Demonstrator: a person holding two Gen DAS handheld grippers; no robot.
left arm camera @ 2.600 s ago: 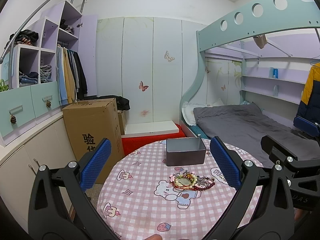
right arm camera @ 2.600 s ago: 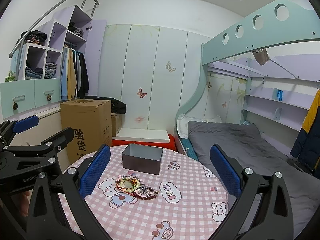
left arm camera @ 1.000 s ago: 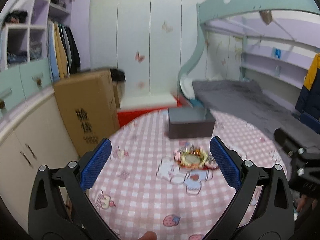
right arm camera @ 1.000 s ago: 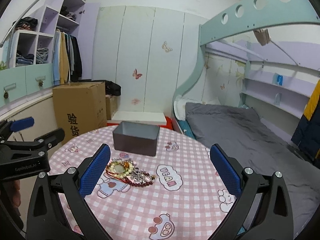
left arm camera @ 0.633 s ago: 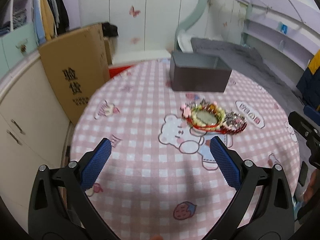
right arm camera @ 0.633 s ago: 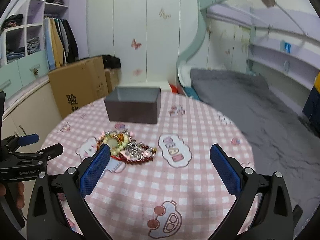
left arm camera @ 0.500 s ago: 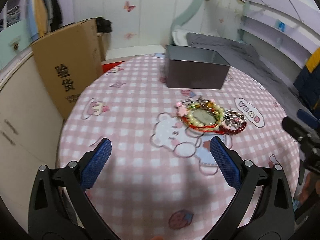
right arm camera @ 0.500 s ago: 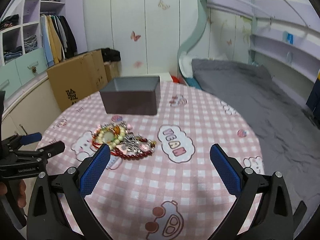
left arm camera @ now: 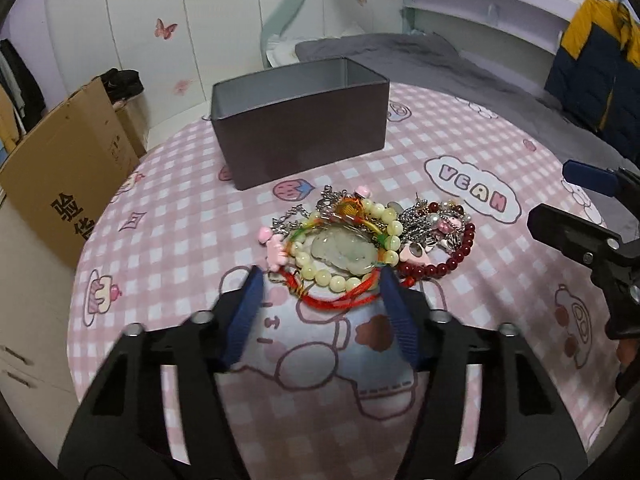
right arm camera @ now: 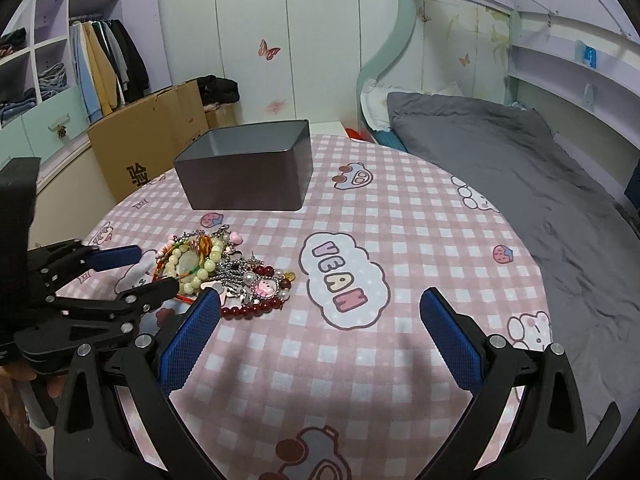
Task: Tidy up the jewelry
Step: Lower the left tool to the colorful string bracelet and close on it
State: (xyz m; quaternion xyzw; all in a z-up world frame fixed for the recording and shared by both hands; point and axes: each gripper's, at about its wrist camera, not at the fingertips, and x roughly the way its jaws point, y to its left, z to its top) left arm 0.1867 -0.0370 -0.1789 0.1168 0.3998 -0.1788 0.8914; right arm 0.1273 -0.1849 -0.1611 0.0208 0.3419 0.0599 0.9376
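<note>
Butterfly wardrobe (right arm camera: 256,40), bunk bed (right arm camera: 500,152), cardboard box (right arm camera: 148,136)

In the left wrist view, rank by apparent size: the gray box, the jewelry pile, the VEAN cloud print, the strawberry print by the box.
1. Gray box
2. Jewelry pile, though nearer the camera
3. VEAN cloud print
4. Strawberry print

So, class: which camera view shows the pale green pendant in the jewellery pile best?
The left wrist view. The pale green pendant lies near the picture's middle, ringed by cream beads, its face unobstructed and large. In the right wrist view it is small, off to the left, partly crossed by coloured cord, beside the left claw.
</note>
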